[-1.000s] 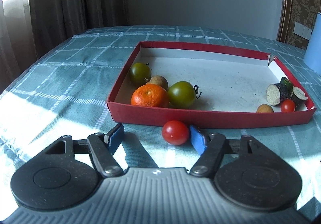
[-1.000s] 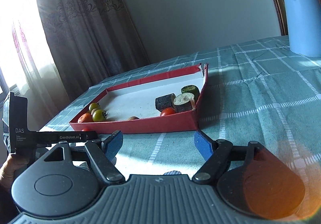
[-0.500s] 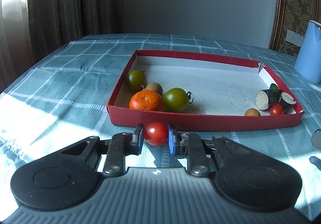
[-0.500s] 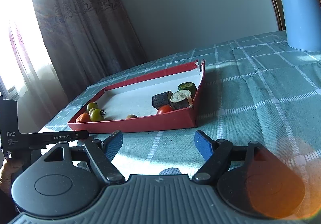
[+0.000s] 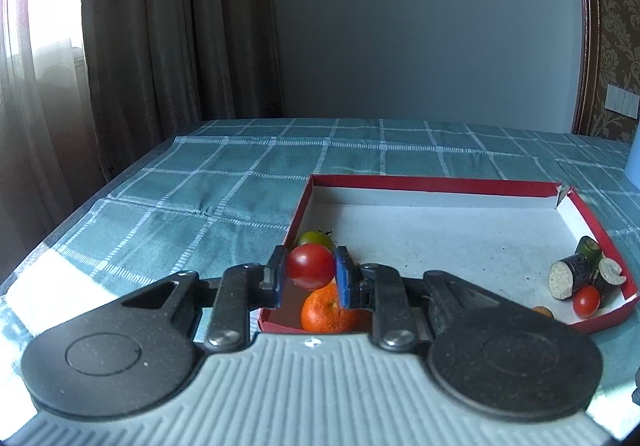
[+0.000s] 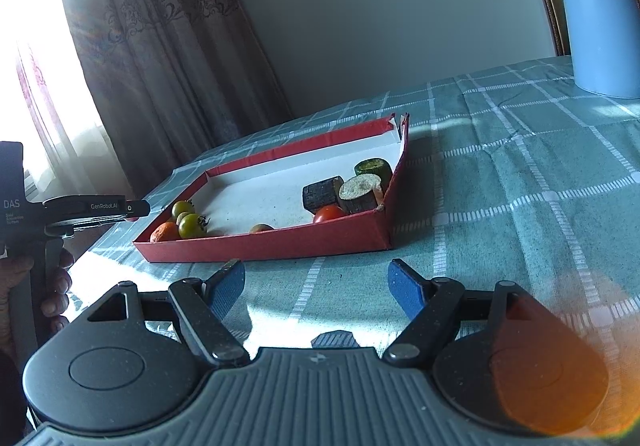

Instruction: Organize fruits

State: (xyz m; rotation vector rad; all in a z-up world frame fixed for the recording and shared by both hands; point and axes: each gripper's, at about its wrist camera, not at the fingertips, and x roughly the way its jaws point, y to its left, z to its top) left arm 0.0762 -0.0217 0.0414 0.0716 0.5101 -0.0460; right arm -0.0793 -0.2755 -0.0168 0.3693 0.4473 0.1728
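Red and glossy, a cherry tomato (image 5: 311, 266) sits clamped between the blue pads (image 5: 343, 278) of the left claw (image 5: 310, 273), lifted clear of the checked teal cloth that covers the counter (image 5: 224, 198). The fruit hangs over the near left corner of a shallow red tray (image 5: 432, 182) with a white floor. Below and just behind the held tomato, inside that corner, lie an orange mandarin (image 5: 326, 310) and a green tomato (image 5: 316, 240), partly hidden by the claw. At the tray's right end rest dark cut vegetable pieces with pale faces (image 5: 570, 274), a second small red tomato (image 5: 586, 300) touching them, and a small brownish fruit (image 5: 542, 311) at the near wall, mostly hidden. In the right wrist view the right claw (image 6: 316, 282) stands with its blue pads well apart and nothing between them, low over the cloth in front of the tray's near wall (image 6: 280, 244). From that side the mandarin (image 6: 164, 232), two green tomatoes (image 6: 191, 225) and a small pale fruit between them cluster at the far left end, and the vegetable pieces (image 6: 352, 190) and red tomato (image 6: 329, 213) lie at the right corner. A hand (image 6: 52, 286) grips the handle of the other tool at the left edge. A blue kettle (image 6: 596, 14) stands on the counter, well apart from the tray.
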